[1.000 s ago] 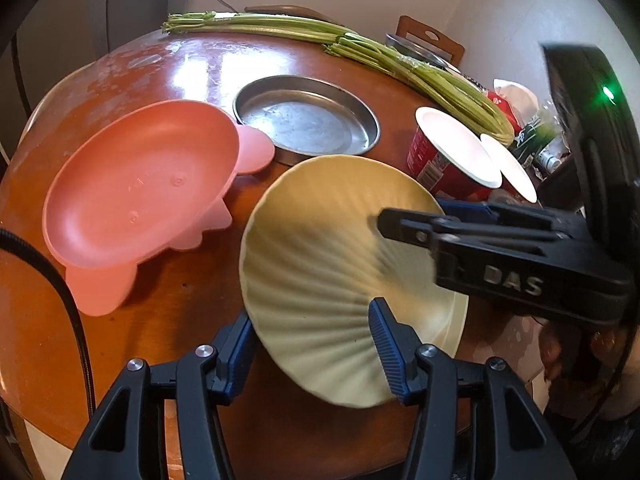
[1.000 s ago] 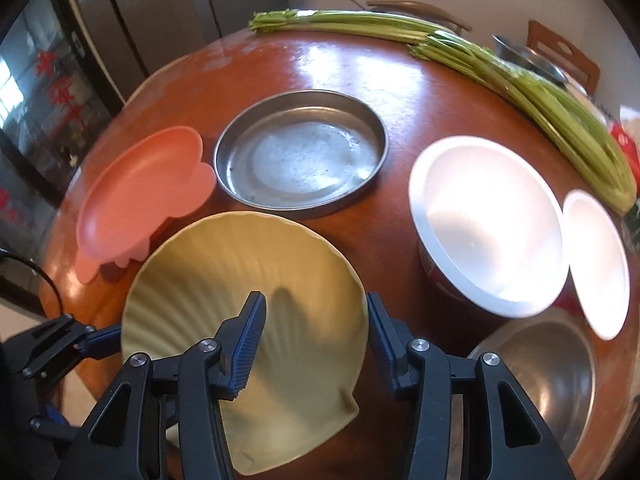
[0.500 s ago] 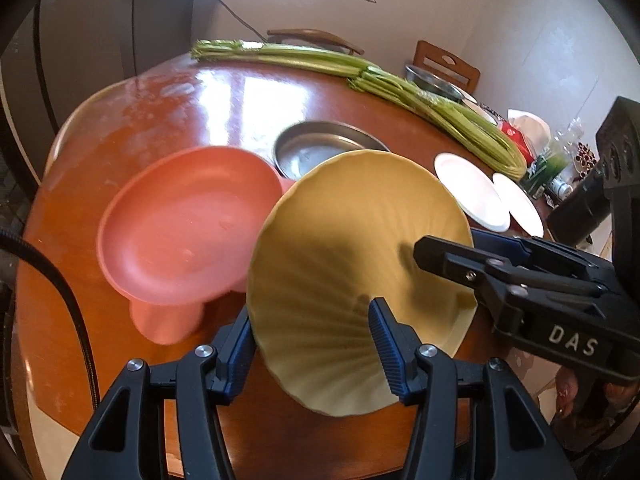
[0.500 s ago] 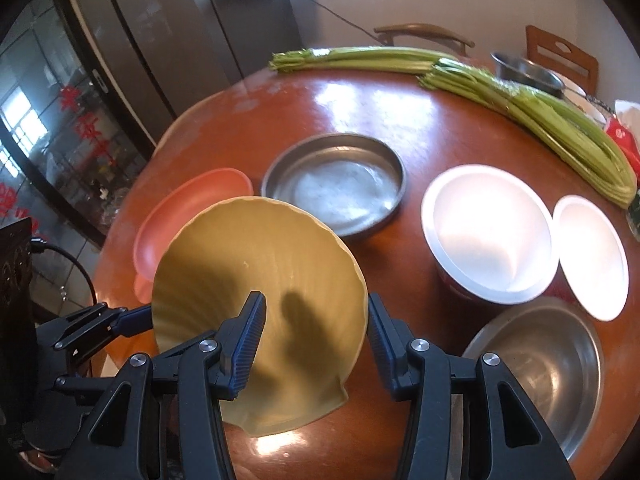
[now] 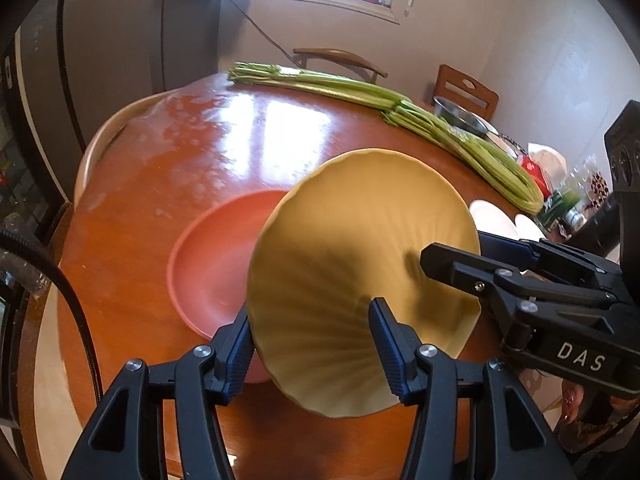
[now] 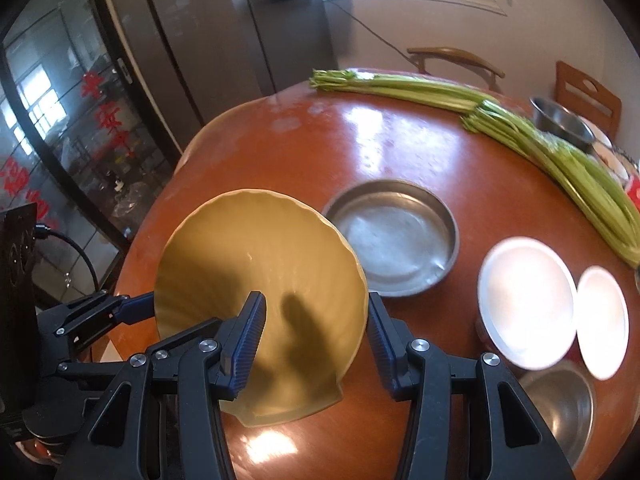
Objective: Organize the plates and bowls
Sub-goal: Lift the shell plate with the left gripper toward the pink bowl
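Yellow shell-shaped plate [image 5: 360, 248], ribbed, matte: sitting tilted and raised off the bench [image 6: 420, 152], its narrow hinge end pointing down, hanging partly over the pink plate [image 5: 216, 264], a shallow plastic dish lying flat on the bench's left side. Round steel pan [image 6: 394, 236], shallow with upright walls: resting flat near the bench's middle, just right of the yellow plate. Two white round plates [image 6: 528, 300], one large and one small [image 6: 602, 320], lying side by side at the right, with a steel bowl [image 6: 564, 404] sitting just in front of them.
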The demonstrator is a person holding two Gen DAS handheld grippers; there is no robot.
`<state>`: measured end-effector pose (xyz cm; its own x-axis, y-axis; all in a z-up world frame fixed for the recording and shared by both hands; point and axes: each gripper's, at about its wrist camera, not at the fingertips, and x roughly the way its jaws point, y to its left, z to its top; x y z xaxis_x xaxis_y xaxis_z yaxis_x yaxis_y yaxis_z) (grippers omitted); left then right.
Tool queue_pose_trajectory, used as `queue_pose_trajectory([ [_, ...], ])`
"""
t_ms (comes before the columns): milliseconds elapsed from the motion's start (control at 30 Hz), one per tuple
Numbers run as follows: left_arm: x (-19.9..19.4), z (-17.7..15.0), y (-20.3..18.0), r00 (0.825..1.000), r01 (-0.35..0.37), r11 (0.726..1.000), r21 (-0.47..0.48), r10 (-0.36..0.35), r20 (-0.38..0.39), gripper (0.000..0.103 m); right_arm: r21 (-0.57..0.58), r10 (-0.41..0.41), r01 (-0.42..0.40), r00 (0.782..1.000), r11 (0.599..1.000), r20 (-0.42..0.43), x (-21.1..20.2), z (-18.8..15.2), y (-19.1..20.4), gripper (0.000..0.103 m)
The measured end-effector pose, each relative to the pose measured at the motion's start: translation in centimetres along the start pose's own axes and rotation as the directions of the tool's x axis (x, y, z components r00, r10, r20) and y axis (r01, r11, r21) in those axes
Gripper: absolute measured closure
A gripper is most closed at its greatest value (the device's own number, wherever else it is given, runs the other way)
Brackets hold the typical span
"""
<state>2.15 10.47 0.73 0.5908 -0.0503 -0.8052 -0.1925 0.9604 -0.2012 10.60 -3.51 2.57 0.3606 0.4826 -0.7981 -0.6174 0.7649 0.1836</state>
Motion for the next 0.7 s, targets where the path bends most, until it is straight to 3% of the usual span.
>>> queue_pose_trajectory([
  [267,-1.1,2.7,2.7,1.0,-0.011,1.0,-0.004,0.011,0.025,0.048,-0.064,0.009,-0.01,1.0,0.998,-0.019,1.5,3.9,2.5,0.05],
  [433,-1.1,4.2,3.8,0.998,-0.056,0.998,0.013,0.055,0.027,0.048,-0.067,0.025,-0.027,0.999,0.997,-0.026,2.6,5.5,3.5,0.05],
  [700,0.6,3.8,6.1,1.0,-0.01,0.999,-0.033,0.009,-0.018,0.048,-0.057,0.026,-0.031,0.996,0.998,-0.083,5.3,6.3,4.1,0.05],
])
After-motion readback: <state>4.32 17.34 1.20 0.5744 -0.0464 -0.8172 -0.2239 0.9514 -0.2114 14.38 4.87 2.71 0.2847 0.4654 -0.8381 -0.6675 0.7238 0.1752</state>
